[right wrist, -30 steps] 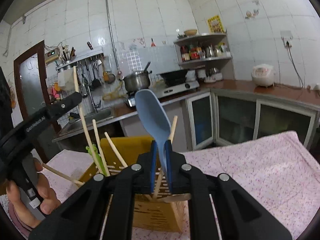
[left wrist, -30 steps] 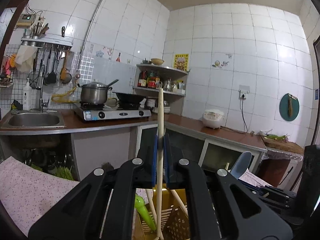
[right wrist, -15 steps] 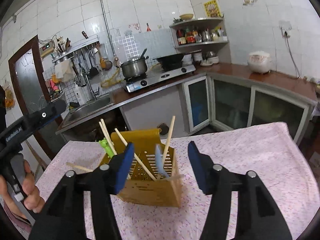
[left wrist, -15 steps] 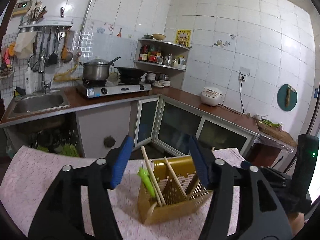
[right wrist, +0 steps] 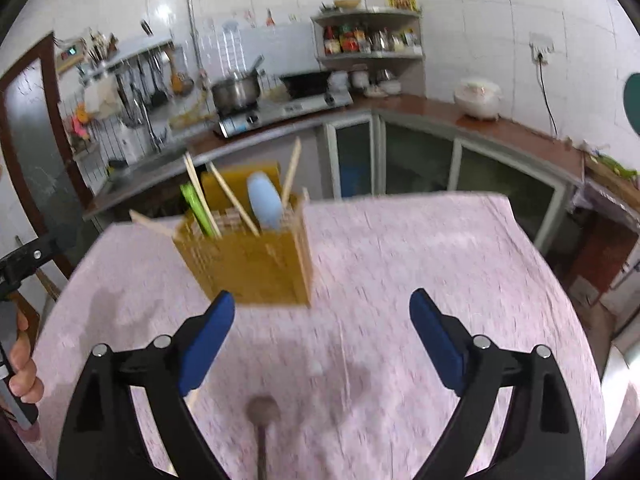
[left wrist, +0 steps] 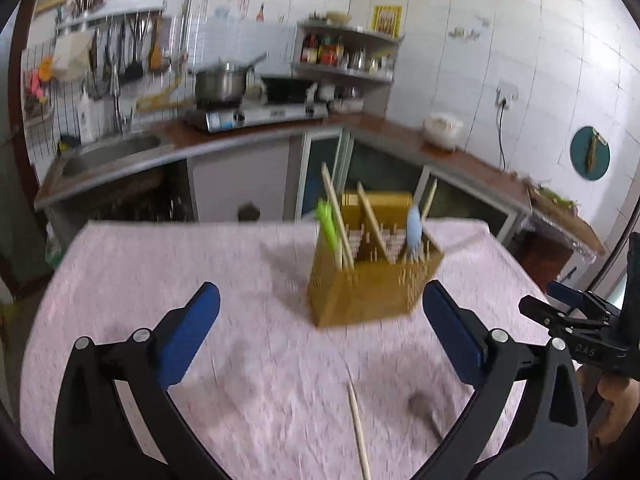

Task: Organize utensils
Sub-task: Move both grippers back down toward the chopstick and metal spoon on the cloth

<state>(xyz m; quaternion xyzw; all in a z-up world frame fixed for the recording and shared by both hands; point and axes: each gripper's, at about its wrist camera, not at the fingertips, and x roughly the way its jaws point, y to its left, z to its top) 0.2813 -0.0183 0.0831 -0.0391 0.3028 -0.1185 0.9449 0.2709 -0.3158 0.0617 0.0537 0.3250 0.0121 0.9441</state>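
White-tiled kitchen walls and a brown counter back the pink-clothed table (left wrist: 168,280) in the left wrist view. The left tongs (left wrist: 320,336) are spread wide and hold nothing. Ahead of them, a little to the right, stands the yellow utensil holder (left wrist: 368,292) with a green utensil (left wrist: 329,226), a blue spoon (left wrist: 414,228) and several chopsticks already in it. The loose chopstick (left wrist: 358,428) lies on the cloth close below the tongs, just right of their centre line, its long axis running nearly straight away from the camera (so the jaws, opening sideways, already sit across it). The right tongs (left wrist: 560,300) show at the right edge.

From the right wrist view, the right tongs (right wrist: 322,326) are likewise wide apart and empty, the holder (right wrist: 256,264) ahead and to the left. A round-headed utensil (right wrist: 262,410), blurred, lies near the bottom centre, its handle pointing back toward the camera; a pale thin stick (right wrist: 345,360) lies just right of it, also lengthwise. By my reading each hand has its own piece close beneath it, the left nearer the chopstick.
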